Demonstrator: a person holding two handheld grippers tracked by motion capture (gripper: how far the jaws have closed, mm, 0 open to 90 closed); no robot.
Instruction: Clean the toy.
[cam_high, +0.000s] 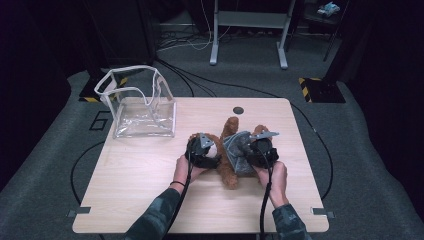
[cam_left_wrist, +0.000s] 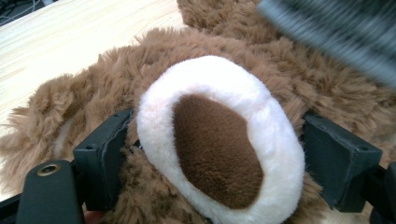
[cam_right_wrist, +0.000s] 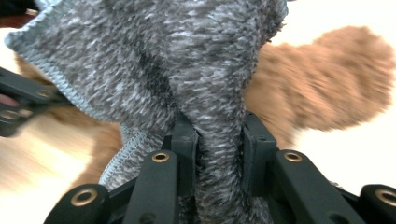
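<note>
High view: teddy bear (cam_high: 229, 150) lies mid-table (cam_high: 150, 185), grey sweater (cam_high: 240, 152) partly on its body.
Left gripper (cam_left_wrist: 215, 154) view: jaws clamped wide on bear's muzzle.
Right gripper (cam_right_wrist: 218, 144) view: jaws pinch sweater fold; dressing/undressing approx. midway, judging by bare limbs.

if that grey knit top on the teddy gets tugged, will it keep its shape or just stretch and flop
Probably floppy: the grey knit top already bunches into a narrow fold between the right gripper jaws. Its loose hem suggests it stretches. The teddy likely yields too, since its plush muzzle bulges between the left gripper jaws.
</note>
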